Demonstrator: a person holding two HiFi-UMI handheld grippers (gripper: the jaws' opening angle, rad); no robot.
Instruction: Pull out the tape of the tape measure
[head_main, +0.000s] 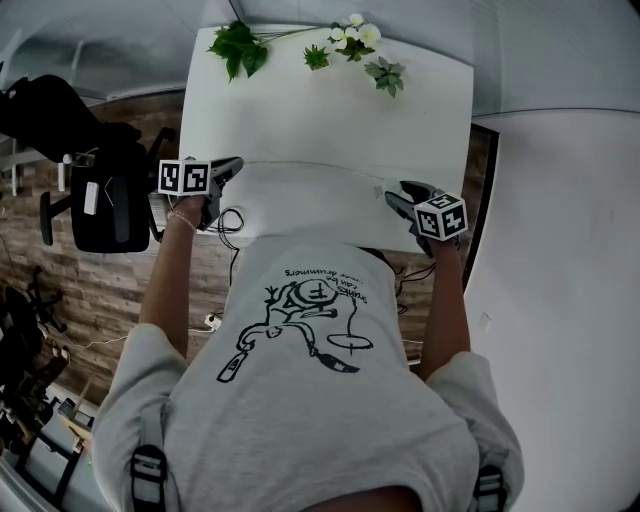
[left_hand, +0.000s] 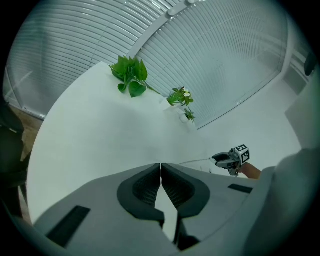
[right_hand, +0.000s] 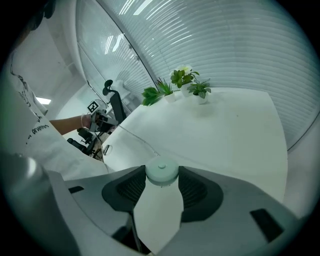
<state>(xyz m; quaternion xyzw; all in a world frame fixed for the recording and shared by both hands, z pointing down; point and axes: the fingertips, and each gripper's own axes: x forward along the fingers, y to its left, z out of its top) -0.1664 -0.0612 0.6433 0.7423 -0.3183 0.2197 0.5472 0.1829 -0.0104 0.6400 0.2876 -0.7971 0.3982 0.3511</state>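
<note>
A round pale-green tape measure case (right_hand: 161, 171) sits between the jaws of my right gripper (right_hand: 161, 176), which is shut on it. A thin white tape (right_hand: 137, 139) runs from the case across the white table (head_main: 330, 120) to my left gripper (right_hand: 106, 123). In the left gripper view, my left gripper (left_hand: 161, 167) has its jaws closed together at the tips, and the tape (left_hand: 195, 161) leads from them to the right gripper (left_hand: 217, 159). In the head view the left gripper (head_main: 235, 165) and right gripper (head_main: 393, 196) are held far apart over the table's near edge.
Leafy plants (head_main: 240, 45), a flowering one (head_main: 352, 34) and a small succulent (head_main: 385, 73) line the table's far edge. A black office chair (head_main: 100, 190) stands on the wooden floor at the left. A cable loop (head_main: 230, 220) hangs by the left hand.
</note>
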